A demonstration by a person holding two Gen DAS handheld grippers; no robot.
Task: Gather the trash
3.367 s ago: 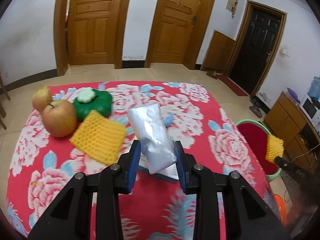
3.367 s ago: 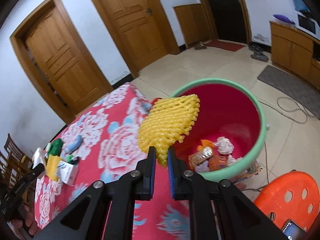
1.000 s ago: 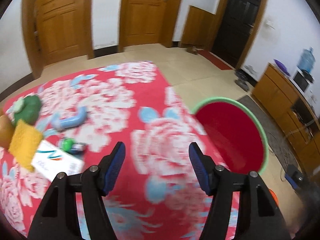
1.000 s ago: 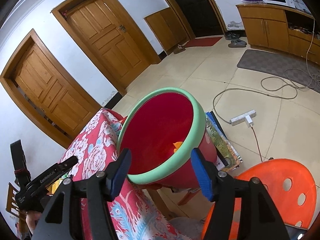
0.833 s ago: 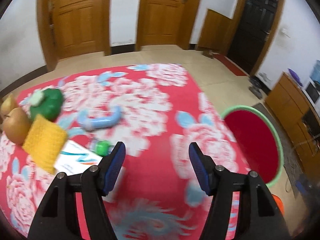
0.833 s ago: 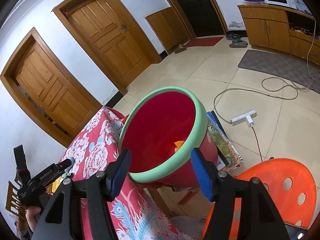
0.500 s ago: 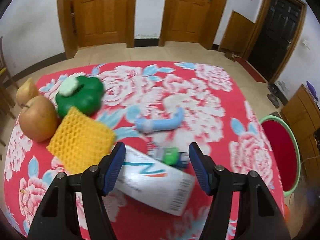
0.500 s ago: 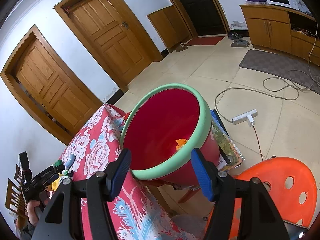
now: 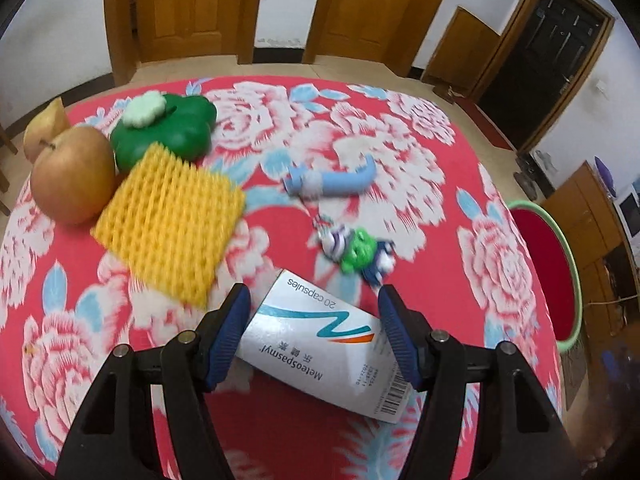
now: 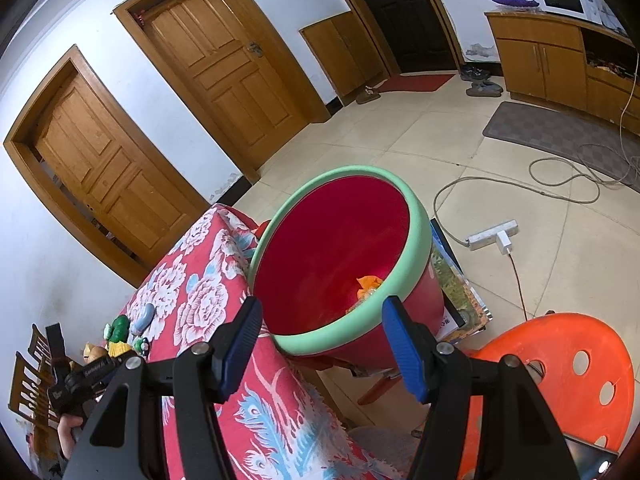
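Trash lies low inside the red bin with the green rim, only an orange scrap showing. Right gripper hangs spread wide before it, empty. Left gripper, also wide, straddles a white medicine box on the floral tablecloth.

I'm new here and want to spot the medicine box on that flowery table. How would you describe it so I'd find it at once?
Start at the red floral tablecloth and look at its near edge, just ahead of the open left gripper. There lies a flat white capsule box, between the blue fingers, near the yellow foam net. It is the only thing with printed text, a teal swoosh and a barcode.
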